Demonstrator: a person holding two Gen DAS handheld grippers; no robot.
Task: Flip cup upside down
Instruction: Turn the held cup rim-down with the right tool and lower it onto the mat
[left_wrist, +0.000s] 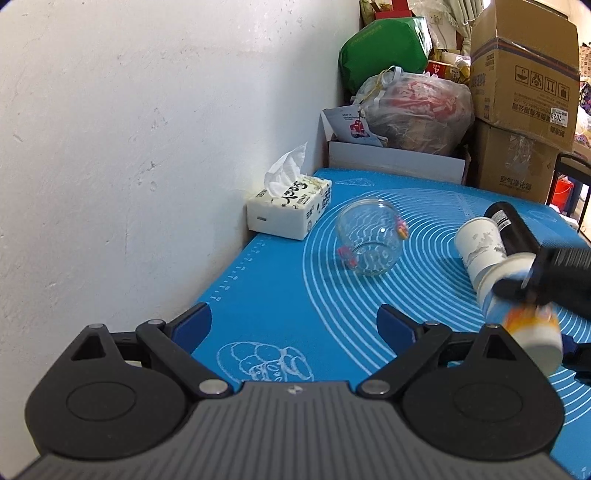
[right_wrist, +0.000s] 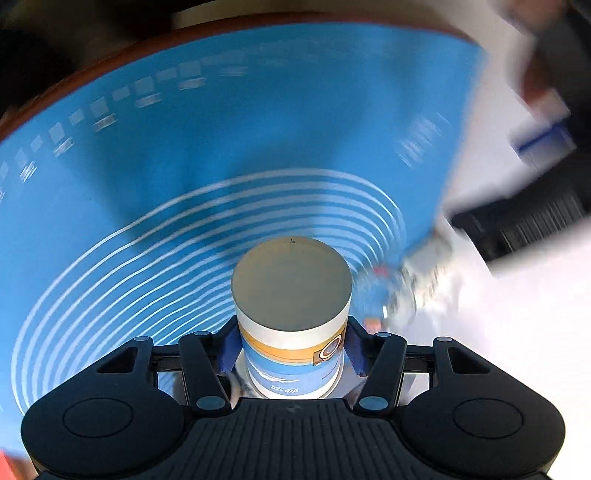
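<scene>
A paper cup (right_wrist: 291, 317) with blue, orange and white bands is clamped between the blue pads of my right gripper (right_wrist: 291, 350). Its flat bottom faces the camera, above the blue mat (right_wrist: 147, 184). In the left wrist view the same cup (left_wrist: 532, 328) shows blurred at the right, tilted, held in the right gripper (left_wrist: 524, 291) above the mat. My left gripper (left_wrist: 293, 325) is open and empty, low over the mat (left_wrist: 280, 295) near the wall.
A clear glass jar (left_wrist: 369, 242) lies on its side mid-mat. A white paper cup (left_wrist: 480, 247) and a black bottle (left_wrist: 511, 230) lie at the right. A tissue box (left_wrist: 290, 206) sits by the wall. Boxes and bags (left_wrist: 417, 110) stand behind the table.
</scene>
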